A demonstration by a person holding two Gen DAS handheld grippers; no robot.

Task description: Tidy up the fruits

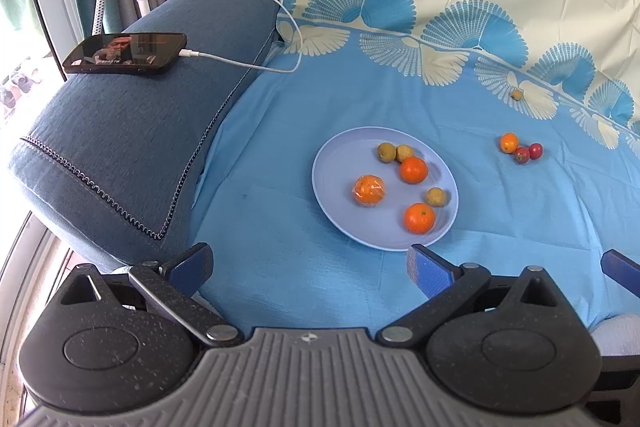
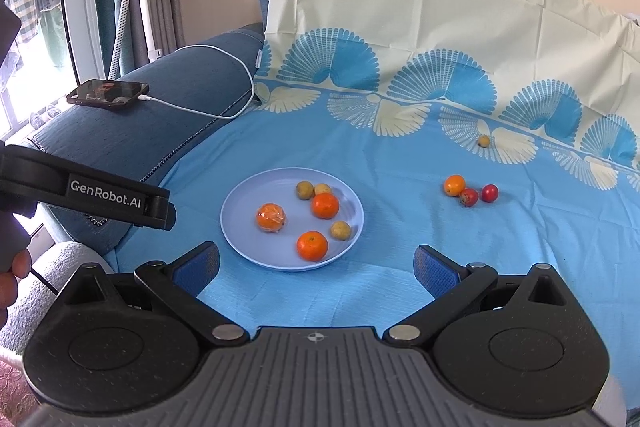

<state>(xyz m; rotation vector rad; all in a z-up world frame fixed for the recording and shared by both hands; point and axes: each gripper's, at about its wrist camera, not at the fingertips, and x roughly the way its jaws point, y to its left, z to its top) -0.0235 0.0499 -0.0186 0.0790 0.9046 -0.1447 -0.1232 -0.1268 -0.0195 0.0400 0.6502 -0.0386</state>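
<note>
both tongs [image 1: 310, 267] [image 2: 316, 267] wide open, empty | tomatoes [image 2: 469, 197] look soft, rolly | I'd pinch sides gently

A thin, finely crinkled cloth [image 2: 400, 167] with fold creases is seen spread over the sofa [image 1: 120, 147], whose own cover is a coarse woven blue fabric edged with stitched trim. The plate [image 2: 240, 223] looks like smooth, matt pale-blue plastic. One orange fruit [image 2: 271, 217] is wrapped in glossy clear film, while the bare oranges [image 2: 325, 205] show a dimpled, slightly shiny skin. The phone [image 1: 126, 53] has a glossy glass face. The left gripper [image 1: 308, 267] is built of speckled matt black plastic with bright metal rivets, and its fingers [image 1: 430, 273] carry textured blue pads.
</note>
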